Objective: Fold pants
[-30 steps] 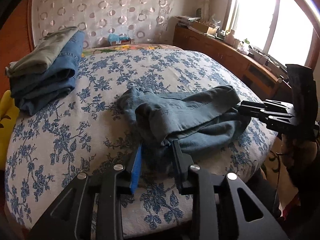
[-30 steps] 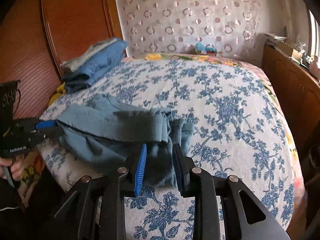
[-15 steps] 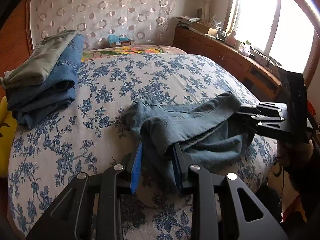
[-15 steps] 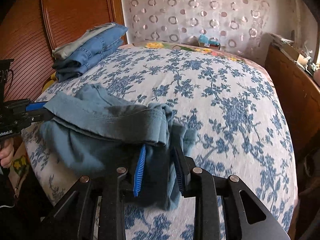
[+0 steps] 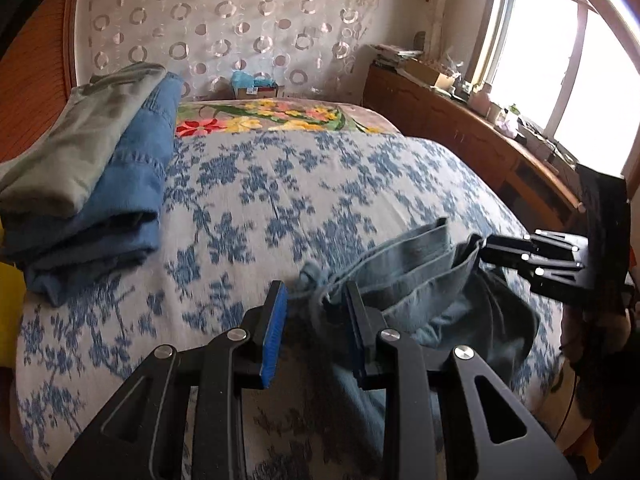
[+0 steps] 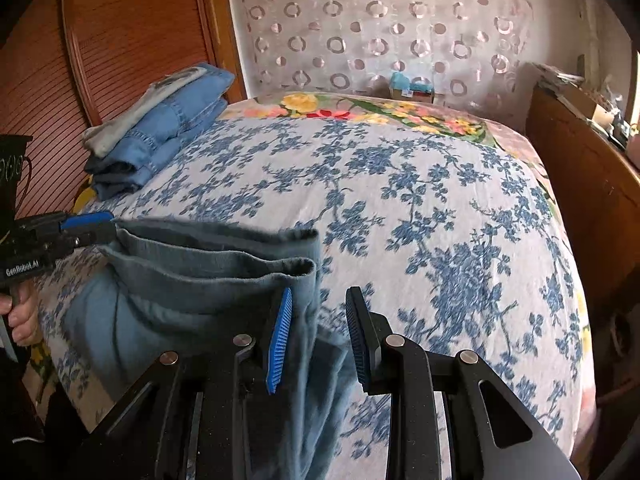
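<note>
Grey-blue pants (image 5: 420, 272) hang folded over and stretched between my two grippers above the flowered bed cover (image 5: 280, 184). My left gripper (image 5: 316, 292) is shut on one bunched end of the cloth. My right gripper (image 6: 319, 300) is shut on the other end, and the pants (image 6: 200, 272) sag to its left. Each view catches the other gripper at the far end of the cloth: the right gripper (image 5: 492, 252) on the right, the left gripper (image 6: 100, 228) on the left, with a hand below it. The lower part of the pants is hidden under the fingers.
A stack of folded pants (image 5: 100, 184) lies at the bed's far left by the wooden headboard (image 6: 120, 40). A small box (image 5: 256, 88) sits beyond the bed's far end. A wooden cabinet (image 5: 460, 132) with clutter runs under the window on the right.
Both grippers have carried the pants forward over the bed. The cloth has come up off the cover and now hangs taut between them; the folded stack looks closer.
</note>
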A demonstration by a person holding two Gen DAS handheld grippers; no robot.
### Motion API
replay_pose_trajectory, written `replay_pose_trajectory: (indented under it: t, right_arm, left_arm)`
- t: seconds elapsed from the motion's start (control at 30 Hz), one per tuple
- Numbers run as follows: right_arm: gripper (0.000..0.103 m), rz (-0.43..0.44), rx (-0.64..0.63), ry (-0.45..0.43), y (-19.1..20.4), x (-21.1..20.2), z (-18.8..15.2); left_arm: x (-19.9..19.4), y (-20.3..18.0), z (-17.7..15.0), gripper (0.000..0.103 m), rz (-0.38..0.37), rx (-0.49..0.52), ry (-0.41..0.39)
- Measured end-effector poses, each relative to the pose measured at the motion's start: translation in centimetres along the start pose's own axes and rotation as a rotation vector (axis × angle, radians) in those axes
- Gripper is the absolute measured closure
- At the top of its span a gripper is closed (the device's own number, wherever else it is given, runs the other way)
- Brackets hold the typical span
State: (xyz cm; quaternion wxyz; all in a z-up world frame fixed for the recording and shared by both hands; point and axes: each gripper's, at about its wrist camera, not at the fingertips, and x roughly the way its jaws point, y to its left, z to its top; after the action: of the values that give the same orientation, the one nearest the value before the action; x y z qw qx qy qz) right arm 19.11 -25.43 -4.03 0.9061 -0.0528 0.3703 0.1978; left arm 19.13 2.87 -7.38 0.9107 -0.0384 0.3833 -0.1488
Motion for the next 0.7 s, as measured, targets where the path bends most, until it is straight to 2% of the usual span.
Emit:
replay_pose_trajectory:
  t: [0.2, 0.23, 0.27, 0.43, 0.47, 0.5, 0.7]
  right_arm:
    - [0.074, 0.061, -0.012, 0.033, -0.3, 1.4, 0.8]
    - [0.074, 0.069, -0.019, 0.042, -0.3, 1.8, 1.0]
    - [0.074, 0.074, -0.024, 0.051, -0.2, 2.2, 1.2]
    - [0.075, 0.126, -0.057, 0.068, 0.1, 3.7, 2.3]
    - [0.079, 0.136, -0.065, 0.062, 0.1, 3.7, 2.5]
    - [0.092, 0.142, -0.073, 0.058, 0.0, 3.9, 2.8]
    - [0.096, 0.132, -0.084, 0.021, -0.4, 4.3, 3.8]
  left_arm:
    - [0.3, 0.3, 0.4, 0.073, -0.032, 0.007, 0.007]
    - [0.4, 0.3, 0.4, 0.062, -0.036, 0.006, 0.011]
    - [0.4, 0.3, 0.4, 0.059, -0.040, 0.005, 0.011]
    - [0.7, 0.4, 0.2, 0.059, -0.042, 0.002, 0.012]
    - [0.6, 0.4, 0.2, 0.059, -0.037, 0.000, 0.009]
    - [0.5, 0.5, 0.2, 0.059, -0.037, -0.001, 0.007]
    - [0.0, 0.4, 0.1, 0.059, -0.038, 0.002, -0.002]
